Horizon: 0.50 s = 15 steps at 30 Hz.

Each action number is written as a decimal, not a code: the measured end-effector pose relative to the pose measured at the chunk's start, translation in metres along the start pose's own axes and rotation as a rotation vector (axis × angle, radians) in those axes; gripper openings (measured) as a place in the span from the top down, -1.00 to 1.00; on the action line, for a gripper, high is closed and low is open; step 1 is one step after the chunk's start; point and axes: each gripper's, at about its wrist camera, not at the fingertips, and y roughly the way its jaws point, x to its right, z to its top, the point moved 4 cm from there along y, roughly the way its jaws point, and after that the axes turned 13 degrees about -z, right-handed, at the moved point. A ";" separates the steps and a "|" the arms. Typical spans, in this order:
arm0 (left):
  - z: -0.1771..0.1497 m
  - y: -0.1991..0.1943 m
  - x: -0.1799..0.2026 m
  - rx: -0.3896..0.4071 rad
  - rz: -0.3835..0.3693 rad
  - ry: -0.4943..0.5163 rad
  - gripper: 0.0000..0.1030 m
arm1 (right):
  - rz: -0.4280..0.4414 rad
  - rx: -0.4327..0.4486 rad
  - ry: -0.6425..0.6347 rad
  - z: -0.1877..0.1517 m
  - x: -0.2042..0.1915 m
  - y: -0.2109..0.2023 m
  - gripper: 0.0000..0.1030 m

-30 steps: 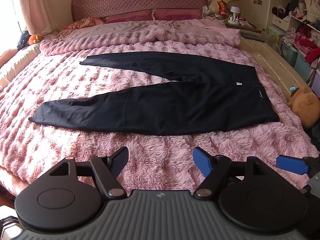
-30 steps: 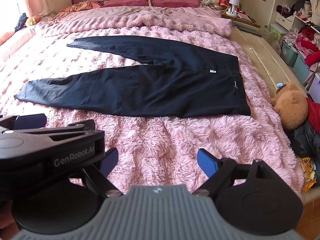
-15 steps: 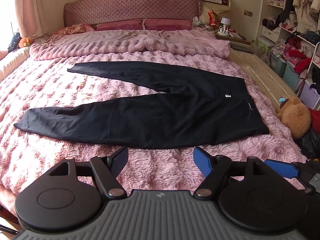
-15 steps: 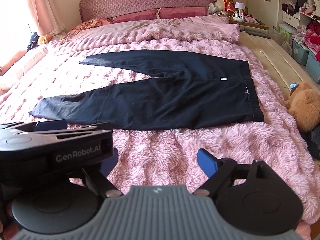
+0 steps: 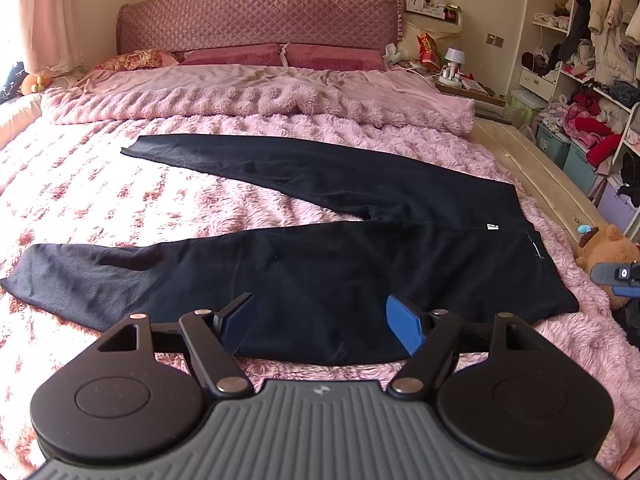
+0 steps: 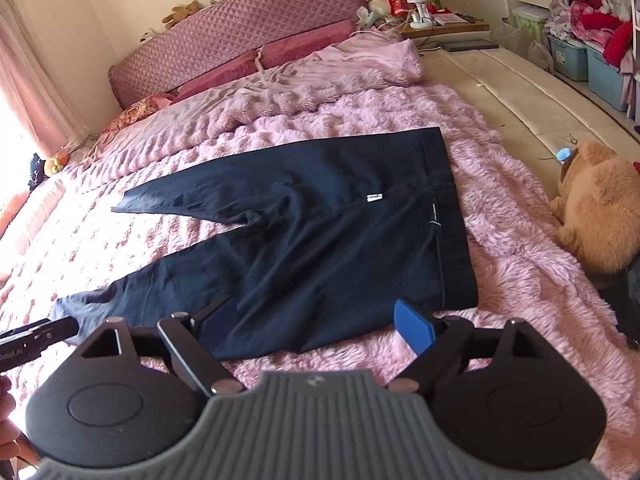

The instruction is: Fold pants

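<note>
Black pants [image 5: 340,264] lie flat on the pink fluffy bedspread [image 5: 120,200], legs spread in a V toward the left, waistband at the right. They also show in the right wrist view [image 6: 320,240]. My left gripper [image 5: 320,326] is open and empty, just above the near edge of the near leg. My right gripper [image 6: 316,326] is open and empty, above the near edge by the waistband corner. The right gripper's tip shows at the right edge of the left wrist view [image 5: 616,274].
A brown teddy bear [image 6: 596,208] sits off the bed's right side. A folded pink blanket [image 5: 260,96] and pillows [image 5: 280,54] lie at the headboard. A nightstand with a lamp [image 5: 454,64], shelves and storage bins [image 5: 568,152] of clothes stand at the right.
Both grippers have moved forward and lower toward the pants' near edge. The right gripper has swung right toward the waistband. Both stay open.
</note>
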 end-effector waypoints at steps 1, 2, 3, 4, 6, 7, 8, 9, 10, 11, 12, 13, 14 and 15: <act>-0.001 0.005 -0.007 -0.005 -0.017 0.012 -0.69 | -0.004 0.000 0.008 0.005 0.007 0.008 -0.60; -0.003 0.011 -0.016 -0.007 -0.017 0.012 -0.69 | -0.014 -0.004 0.013 0.010 0.015 0.016 -0.60; -0.004 0.016 -0.025 -0.009 -0.006 0.002 -0.69 | -0.032 -0.013 0.020 0.015 0.024 0.026 -0.60; -0.006 0.021 -0.035 -0.010 0.004 -0.016 -0.69 | -0.050 -0.023 0.028 0.019 0.032 0.035 -0.60; -0.010 0.029 -0.057 -0.025 0.017 -0.074 -0.69 | -0.082 -0.047 0.040 0.027 0.047 0.055 -0.60; -0.015 0.031 -0.070 -0.033 0.019 -0.124 -0.69 | -0.087 -0.069 0.044 0.030 0.054 0.064 -0.60; -0.023 0.033 -0.084 -0.038 0.018 -0.185 -0.69 | -0.088 -0.104 0.054 0.030 0.062 0.074 -0.60; -0.030 0.034 -0.094 -0.039 0.016 -0.241 -0.69 | -0.080 -0.136 0.080 0.028 0.068 0.082 -0.60; -0.042 0.035 -0.110 -0.037 0.011 -0.327 -0.69 | -0.065 -0.166 0.119 0.024 0.075 0.089 -0.60; -0.054 0.035 -0.129 -0.029 0.017 -0.422 -0.69 | -0.044 -0.195 0.160 0.017 0.082 0.094 -0.60; -0.065 0.035 -0.145 -0.014 0.038 -0.514 -0.67 | -0.026 -0.218 0.195 0.008 0.087 0.099 -0.57; -0.076 0.034 -0.162 0.008 0.057 -0.605 -0.63 | -0.010 -0.241 0.228 0.000 0.091 0.104 -0.44; -0.088 0.031 -0.180 0.036 0.059 -0.706 -0.63 | 0.002 -0.262 0.259 -0.007 0.094 0.108 -0.37; -0.097 0.030 -0.195 0.058 0.047 -0.787 -0.63 | 0.015 -0.284 0.306 -0.015 0.098 0.112 -0.28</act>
